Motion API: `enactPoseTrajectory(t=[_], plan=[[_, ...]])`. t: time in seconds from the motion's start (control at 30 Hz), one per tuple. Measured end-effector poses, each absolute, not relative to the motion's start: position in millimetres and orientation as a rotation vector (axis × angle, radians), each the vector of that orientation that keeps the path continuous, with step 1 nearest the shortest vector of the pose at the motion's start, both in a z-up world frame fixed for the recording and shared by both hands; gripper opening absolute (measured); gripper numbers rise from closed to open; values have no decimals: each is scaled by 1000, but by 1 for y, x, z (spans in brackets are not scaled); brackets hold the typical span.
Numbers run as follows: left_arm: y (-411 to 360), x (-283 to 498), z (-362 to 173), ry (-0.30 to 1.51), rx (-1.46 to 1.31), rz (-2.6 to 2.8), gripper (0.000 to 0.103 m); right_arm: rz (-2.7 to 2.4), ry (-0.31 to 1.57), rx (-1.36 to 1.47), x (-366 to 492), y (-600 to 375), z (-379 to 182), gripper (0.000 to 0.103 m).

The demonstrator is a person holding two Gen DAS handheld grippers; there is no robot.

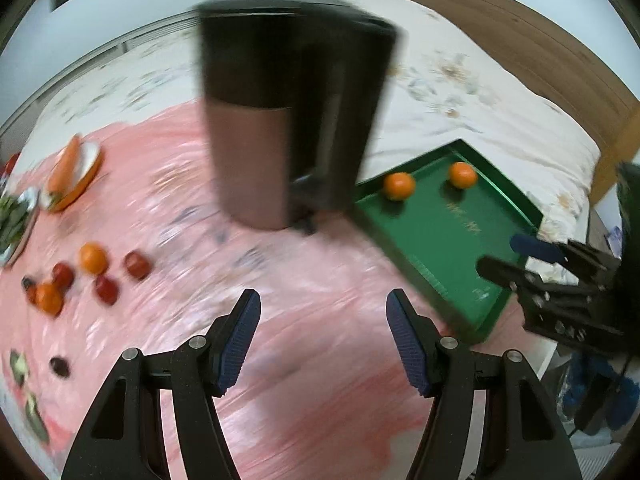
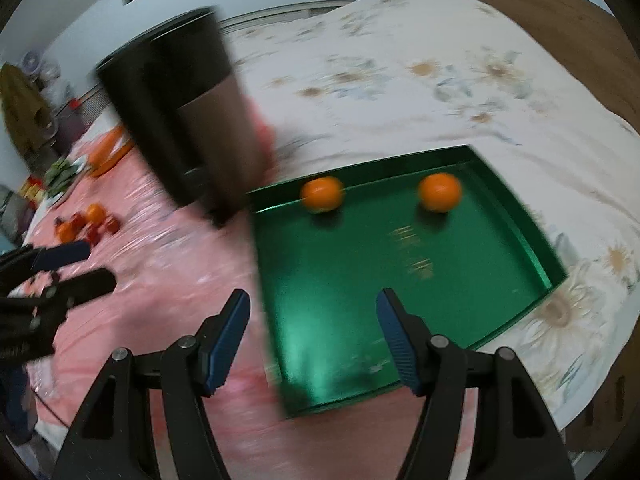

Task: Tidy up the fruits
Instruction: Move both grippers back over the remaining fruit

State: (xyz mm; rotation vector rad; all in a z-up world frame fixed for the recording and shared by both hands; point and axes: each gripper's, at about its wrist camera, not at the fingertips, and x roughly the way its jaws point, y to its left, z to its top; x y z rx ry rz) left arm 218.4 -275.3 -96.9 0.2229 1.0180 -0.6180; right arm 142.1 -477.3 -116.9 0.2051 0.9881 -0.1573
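Note:
A green tray (image 1: 440, 232) (image 2: 340, 280) lies on the bed with two oranges, one (image 2: 322, 194) near its far left corner and one (image 2: 439, 192) further right. Loose oranges (image 1: 93, 258) and small red fruits (image 1: 138, 265) sit in a cluster on the pink cloth at the left. My left gripper (image 1: 324, 340) hangs open over bare pink cloth with nothing between its fingers. My right gripper (image 2: 312, 336) is wide open above the tray's near left edge, empty. Each gripper shows in the other's view: the right gripper (image 1: 498, 254), the left gripper (image 2: 100, 266).
A tall dark appliance (image 1: 296, 112) (image 2: 188, 120) stands between the fruit cluster and the tray. An orange plate with a carrot (image 1: 74, 172) and leafy greens (image 1: 16, 216) lie far left. A dark plum (image 1: 59, 366) and cucumber pieces (image 1: 36, 420) lie near the cloth's left edge. Both views are motion-blurred.

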Motion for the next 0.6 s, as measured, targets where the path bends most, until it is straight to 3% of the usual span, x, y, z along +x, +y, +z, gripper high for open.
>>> enactPoseTrajectory(t=[0.6], plan=[[-46,255,-121,1051,59,-200,58,264,1004,180,218,-262,-132,103]])
